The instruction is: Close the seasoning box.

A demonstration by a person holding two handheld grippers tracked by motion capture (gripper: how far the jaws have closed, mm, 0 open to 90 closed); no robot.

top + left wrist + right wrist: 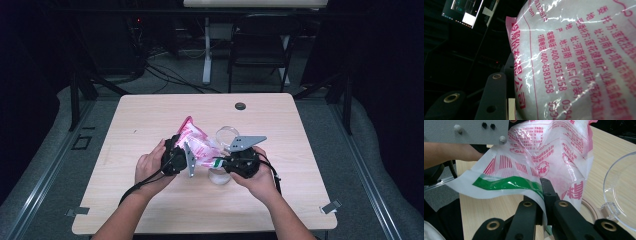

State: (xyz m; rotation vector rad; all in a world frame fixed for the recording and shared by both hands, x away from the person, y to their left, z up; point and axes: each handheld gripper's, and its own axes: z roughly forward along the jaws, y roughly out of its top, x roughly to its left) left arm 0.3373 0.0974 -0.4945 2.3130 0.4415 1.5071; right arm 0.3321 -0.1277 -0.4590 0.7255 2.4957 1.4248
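Observation:
A pink-and-white plastic bag point(196, 144) of white powder, printed with red text, hangs above the middle of the table between both grippers. My left gripper point(176, 156) grips its left side; in the left gripper view the bag point(579, 60) presses against the one jaw that shows, and the other jaw is hidden behind it. My right gripper point(235, 163) is shut on the bag's lower edge. In the right gripper view its jaws point(542, 195) pinch the edge beside a green strip point(506, 183).
A clear plastic container point(227, 135) stands just behind the bag, and its rim point(621, 192) shows at the right in the right gripper view. A tan ring point(592, 208) lies beside it. A small black disc point(240, 106) sits near the table's far edge. A chair point(260, 45) stands beyond.

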